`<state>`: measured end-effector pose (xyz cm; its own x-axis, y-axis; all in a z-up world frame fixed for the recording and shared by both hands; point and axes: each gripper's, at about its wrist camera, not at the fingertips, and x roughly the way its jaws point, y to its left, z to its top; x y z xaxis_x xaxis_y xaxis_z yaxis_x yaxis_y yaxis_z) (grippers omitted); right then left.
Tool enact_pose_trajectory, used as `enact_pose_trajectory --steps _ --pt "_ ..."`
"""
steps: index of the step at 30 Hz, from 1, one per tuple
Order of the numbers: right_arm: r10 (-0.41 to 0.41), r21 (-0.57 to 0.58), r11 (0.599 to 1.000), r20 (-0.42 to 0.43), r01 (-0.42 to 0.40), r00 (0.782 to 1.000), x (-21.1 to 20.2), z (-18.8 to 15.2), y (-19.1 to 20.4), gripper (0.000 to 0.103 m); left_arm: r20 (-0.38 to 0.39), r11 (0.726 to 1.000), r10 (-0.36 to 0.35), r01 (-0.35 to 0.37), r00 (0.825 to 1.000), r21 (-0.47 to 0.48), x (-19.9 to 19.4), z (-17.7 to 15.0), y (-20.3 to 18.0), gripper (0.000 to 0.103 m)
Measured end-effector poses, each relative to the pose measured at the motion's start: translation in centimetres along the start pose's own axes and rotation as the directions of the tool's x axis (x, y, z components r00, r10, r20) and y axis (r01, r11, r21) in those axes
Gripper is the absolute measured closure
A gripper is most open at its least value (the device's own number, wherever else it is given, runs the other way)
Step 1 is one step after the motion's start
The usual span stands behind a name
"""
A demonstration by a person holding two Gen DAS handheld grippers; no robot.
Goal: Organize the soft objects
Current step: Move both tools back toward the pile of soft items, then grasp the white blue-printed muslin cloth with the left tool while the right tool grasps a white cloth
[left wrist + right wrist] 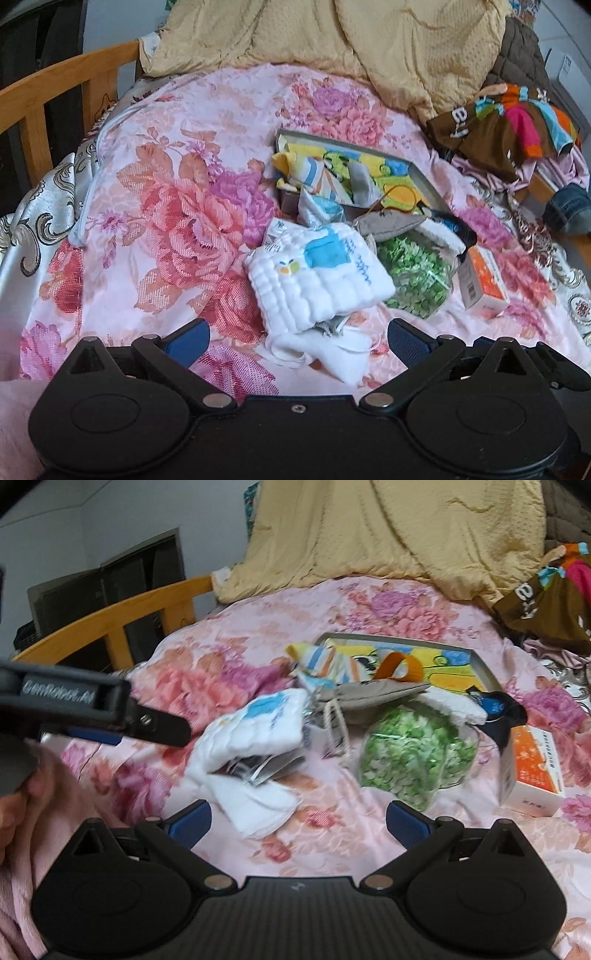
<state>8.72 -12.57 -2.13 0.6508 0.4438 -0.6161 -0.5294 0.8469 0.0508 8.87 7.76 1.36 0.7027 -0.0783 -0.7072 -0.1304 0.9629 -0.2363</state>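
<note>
The left gripper (pixel 298 334) has its blue-padded fingers spread wide, holding nothing, hovering just short of a white quilted cloth (pixel 319 275) that lies crumpled on the floral bedspread (pixel 155 192). The right gripper (pixel 298 818) is likewise spread apart and empty, facing the same cloth (pixel 255 731) from a little to its right; the left gripper's body shows at the left edge of the right wrist view. Just beside the cloth, on its right, lies a clear bag of green pieces (pixel 415 275), with an orange and white carton (pixel 484 282) beyond it. Behind the cloth a grey pouch (pixel 393 223) rests against the front edge of a shallow grey box (pixel 424 177) holding colourful fabrics. Further back a yellow quilt (pixel 369 40) is heaped, and a wooden bed rail (pixel 55 85) runs along the left
</note>
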Motion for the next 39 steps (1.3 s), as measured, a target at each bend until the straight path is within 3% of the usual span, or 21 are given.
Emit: enact_pose_trajectory --steps 3,7,20,24,32,39 --pt "0.01 -0.011 1.0 -0.011 -0.01 1.0 0.2 -0.2 0.3 0.0 -0.05 1.0 -0.001 0.002 0.999 0.024 0.7 0.6 -0.1 0.001" --pt "0.015 -0.011 1.0 -0.025 -0.015 1.0 0.5 -0.2 0.3 0.0 -0.153 0.997 -0.065 0.07 0.986 0.027 1.9 1.9 0.7 0.001" --pt "0.039 0.072 0.997 -0.063 -0.035 0.997 2.3 -0.5 -0.5 0.0 -0.245 0.982 -0.031 0.074 0.969 0.172 5.4 5.3 0.9 0.001" --pt "0.066 0.158 0.986 -0.077 -0.054 0.995 3.2 -0.6 -1.5 0.0 -0.251 0.986 -0.059 0.095 0.966 0.134 6.7 5.8 1.6 0.001" --pt "0.13 0.254 0.962 -0.098 -0.102 0.987 5.2 -0.8 -1.8 0.0 -0.267 0.979 -0.198 0.203 0.943 -0.009 8.8 6.4 3.0 0.001" --pt "0.16 0.259 0.957 -0.092 -0.131 0.983 6.6 -0.5 -1.1 0.001 -0.326 0.973 -0.218 0.23 0.92 -0.001 11.0 6.5 2.1 0.001"
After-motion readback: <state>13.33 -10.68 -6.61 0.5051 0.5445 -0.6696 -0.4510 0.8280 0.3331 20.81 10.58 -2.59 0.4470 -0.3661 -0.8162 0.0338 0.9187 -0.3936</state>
